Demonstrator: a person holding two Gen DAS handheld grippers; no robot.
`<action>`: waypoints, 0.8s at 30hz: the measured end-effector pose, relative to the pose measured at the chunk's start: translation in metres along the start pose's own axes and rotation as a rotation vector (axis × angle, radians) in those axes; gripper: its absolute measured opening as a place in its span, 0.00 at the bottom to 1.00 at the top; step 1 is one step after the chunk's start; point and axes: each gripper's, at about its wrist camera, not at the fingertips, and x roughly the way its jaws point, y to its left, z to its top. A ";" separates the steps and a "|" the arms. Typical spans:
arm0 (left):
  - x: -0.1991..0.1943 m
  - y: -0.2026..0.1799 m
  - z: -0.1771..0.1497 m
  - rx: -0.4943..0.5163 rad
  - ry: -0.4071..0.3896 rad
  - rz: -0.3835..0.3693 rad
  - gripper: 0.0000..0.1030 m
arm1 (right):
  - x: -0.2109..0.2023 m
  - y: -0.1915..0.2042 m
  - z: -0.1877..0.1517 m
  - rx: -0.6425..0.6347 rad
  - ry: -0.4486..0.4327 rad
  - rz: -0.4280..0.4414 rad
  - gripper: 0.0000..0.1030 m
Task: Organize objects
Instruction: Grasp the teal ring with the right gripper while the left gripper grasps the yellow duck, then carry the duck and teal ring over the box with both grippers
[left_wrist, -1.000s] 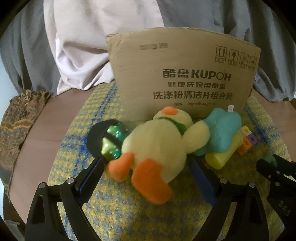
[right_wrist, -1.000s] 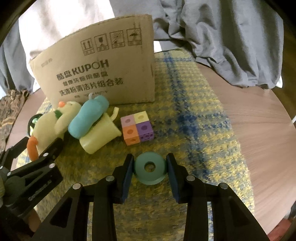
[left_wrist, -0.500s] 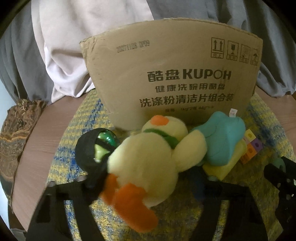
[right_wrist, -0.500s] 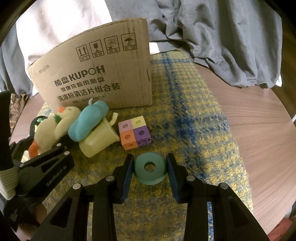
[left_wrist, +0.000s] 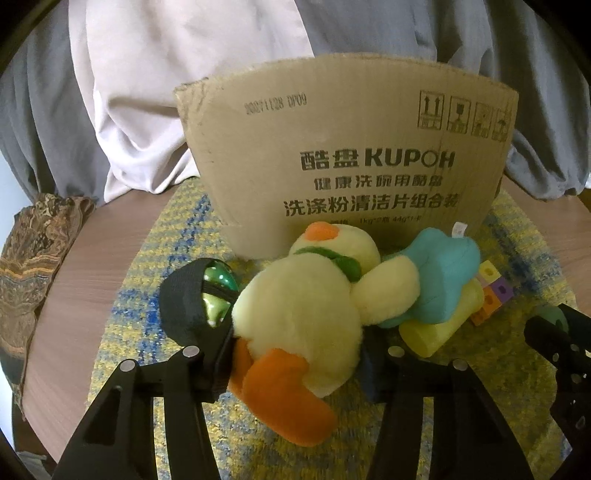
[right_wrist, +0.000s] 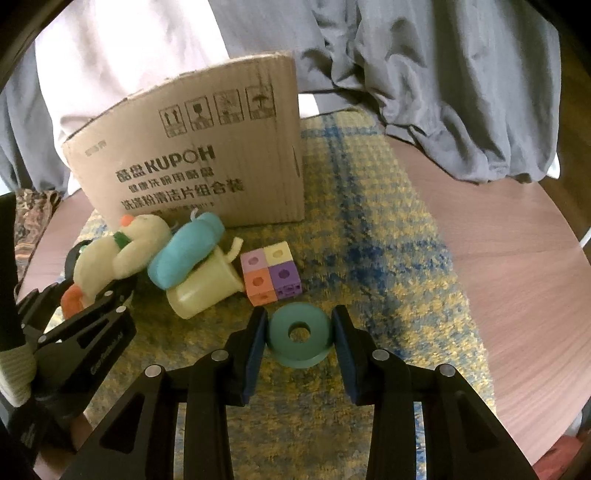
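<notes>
My left gripper (left_wrist: 295, 365) is shut on a yellow plush duck (left_wrist: 303, 317) with orange feet, its body squeezed between the fingers and lifted slightly off the mat. The duck also shows in the right wrist view (right_wrist: 110, 258). My right gripper (right_wrist: 299, 328) is shut on a teal ring (right_wrist: 298, 334), held just above the mat. A brown cardboard box (left_wrist: 351, 162) stands behind the toys and also shows in the right wrist view (right_wrist: 199, 166).
A teal plush (right_wrist: 188, 251) lies on a pale yellow cup (right_wrist: 207, 288). A block of four pastel cubes (right_wrist: 269, 273) sits beside them. A green shiny ball in a black strap (left_wrist: 210, 295) lies left of the duck. A yellow-blue woven mat (right_wrist: 388, 229) covers the round wooden table (right_wrist: 517, 258).
My left gripper moved forward around the duck and closed on it; the duck now rides up between the fingers. The right gripper has kept its grip on the ring and lifted slightly.
</notes>
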 end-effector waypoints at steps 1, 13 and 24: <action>-0.003 0.001 0.000 -0.003 -0.003 -0.002 0.52 | -0.002 0.000 0.000 -0.001 -0.005 0.001 0.35; -0.047 0.011 0.013 -0.027 -0.074 -0.014 0.52 | -0.030 0.009 0.012 -0.014 -0.062 0.027 0.35; -0.072 0.022 0.032 -0.045 -0.109 -0.019 0.52 | -0.061 0.013 0.032 -0.024 -0.138 0.039 0.35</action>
